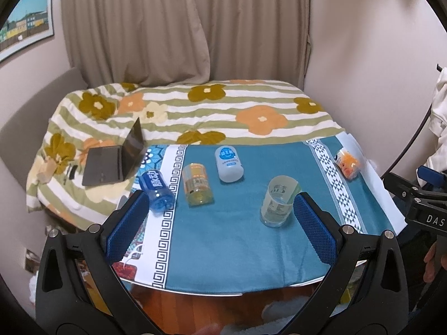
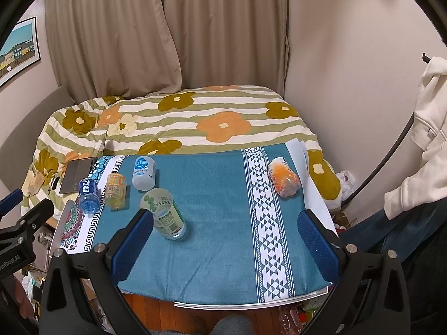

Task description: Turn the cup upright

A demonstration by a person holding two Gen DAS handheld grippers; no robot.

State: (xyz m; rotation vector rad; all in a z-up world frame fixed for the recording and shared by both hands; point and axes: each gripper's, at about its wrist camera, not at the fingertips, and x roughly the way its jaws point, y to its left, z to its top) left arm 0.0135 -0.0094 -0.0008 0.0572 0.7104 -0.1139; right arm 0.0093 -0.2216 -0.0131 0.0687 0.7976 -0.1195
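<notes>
A clear cup with a green and white label (image 1: 278, 202) stands upright on the teal tablecloth (image 1: 229, 240), rim up; it also shows in the right wrist view (image 2: 164, 213). My left gripper (image 1: 220, 219) is open, and the cup stands just beyond its right blue finger (image 1: 314, 227), apart from it. My right gripper (image 2: 226, 237) is open and empty, with the cup just past its left finger (image 2: 134, 240). An orange-patterned cup (image 2: 283, 180) lies on its side near the table's right edge, also in the left wrist view (image 1: 347, 164).
Three bottles lie on their sides at the far left: blue (image 1: 156, 191), yellow (image 1: 197, 184) and white (image 1: 229, 164). A laptop (image 1: 114, 159) sits open on the flowered bed cover (image 1: 223, 111) behind the table. The near table edge (image 1: 223, 293) is close.
</notes>
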